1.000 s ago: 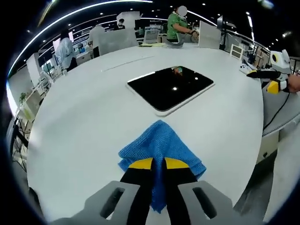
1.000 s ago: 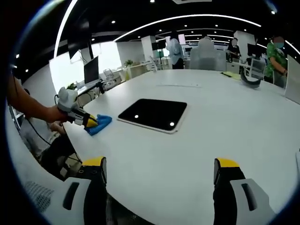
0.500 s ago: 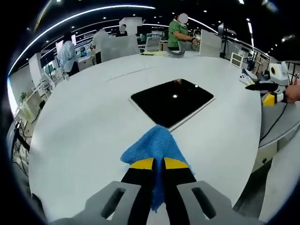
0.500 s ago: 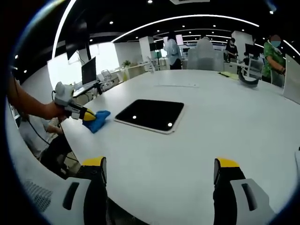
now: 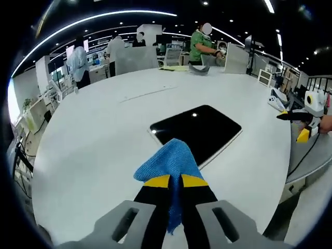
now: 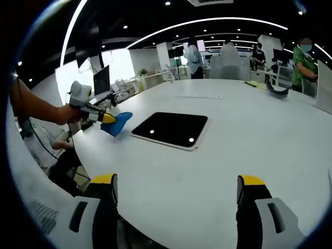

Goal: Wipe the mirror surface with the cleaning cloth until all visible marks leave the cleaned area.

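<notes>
In the left gripper view we find the left gripper [image 5: 175, 181] with its yellow-tipped jaws closed tight on the blue cleaning cloth [image 5: 167, 162], which bunches above the tips and hangs between them. The cloth is raised off the white table [image 5: 88, 155], its upper edge overlapping the near corner of the mirror [image 5: 199, 129], which lies flat at 12 o'clock from the jaws; we cannot tell whether cloth and glass touch. The right gripper [image 5: 306, 114] enters at 3 o'clock, beyond the table edge.

In the right gripper view we note the right gripper [image 6: 176, 194] with jaws spread wide and nothing between them, held over the near table [image 6: 249, 135] edge. The mirror [image 6: 171, 128] sits at 12 o'clock. At 10 o'clock a forearm reaches in level, its hand [image 6: 70, 111] gripping the left gripper [image 6: 108, 118], the cloth [image 6: 118, 123] dangling just beside the mirror's left edge.
</notes>
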Action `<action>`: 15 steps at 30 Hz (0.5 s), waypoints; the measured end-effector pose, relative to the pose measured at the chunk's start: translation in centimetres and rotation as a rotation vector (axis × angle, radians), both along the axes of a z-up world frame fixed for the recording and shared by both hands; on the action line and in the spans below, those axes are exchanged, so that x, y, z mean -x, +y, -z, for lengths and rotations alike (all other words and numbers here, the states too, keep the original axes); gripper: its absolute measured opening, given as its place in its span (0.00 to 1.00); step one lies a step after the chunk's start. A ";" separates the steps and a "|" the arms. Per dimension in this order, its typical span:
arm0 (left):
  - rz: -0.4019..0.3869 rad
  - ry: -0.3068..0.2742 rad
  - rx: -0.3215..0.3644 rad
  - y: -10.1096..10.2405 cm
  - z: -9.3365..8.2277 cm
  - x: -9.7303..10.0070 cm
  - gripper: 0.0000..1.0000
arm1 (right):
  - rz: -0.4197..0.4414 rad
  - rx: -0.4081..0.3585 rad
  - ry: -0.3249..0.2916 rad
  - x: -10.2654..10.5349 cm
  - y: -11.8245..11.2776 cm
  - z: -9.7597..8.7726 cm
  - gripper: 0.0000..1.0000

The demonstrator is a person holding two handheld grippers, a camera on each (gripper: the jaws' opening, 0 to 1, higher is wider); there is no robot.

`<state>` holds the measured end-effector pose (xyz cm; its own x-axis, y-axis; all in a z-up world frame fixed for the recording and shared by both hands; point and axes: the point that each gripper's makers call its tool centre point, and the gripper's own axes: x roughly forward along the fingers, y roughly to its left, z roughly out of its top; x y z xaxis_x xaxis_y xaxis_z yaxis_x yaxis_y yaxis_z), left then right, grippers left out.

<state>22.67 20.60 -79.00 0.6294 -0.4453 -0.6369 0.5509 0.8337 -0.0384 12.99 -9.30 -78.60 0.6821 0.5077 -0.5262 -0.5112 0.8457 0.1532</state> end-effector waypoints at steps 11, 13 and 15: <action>0.013 0.000 0.018 -1.5 -0.5 -2.3 0.04 | -0.026 0.015 -0.031 0.3 0.5 -0.3 0.97; 0.011 0.002 0.020 -1.8 -0.5 -2.7 0.04 | -0.029 0.015 -0.034 0.3 0.6 -0.4 0.97; 0.013 0.000 0.018 -2.1 -0.5 -3.2 0.04 | -0.030 0.012 -0.033 0.3 0.7 -0.5 0.97</action>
<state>25.89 18.52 -78.47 0.6238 -0.4647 -0.6285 0.5617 0.8257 -0.0530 12.66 -8.61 -78.14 0.6838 0.5222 -0.5096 -0.5411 0.8315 0.1259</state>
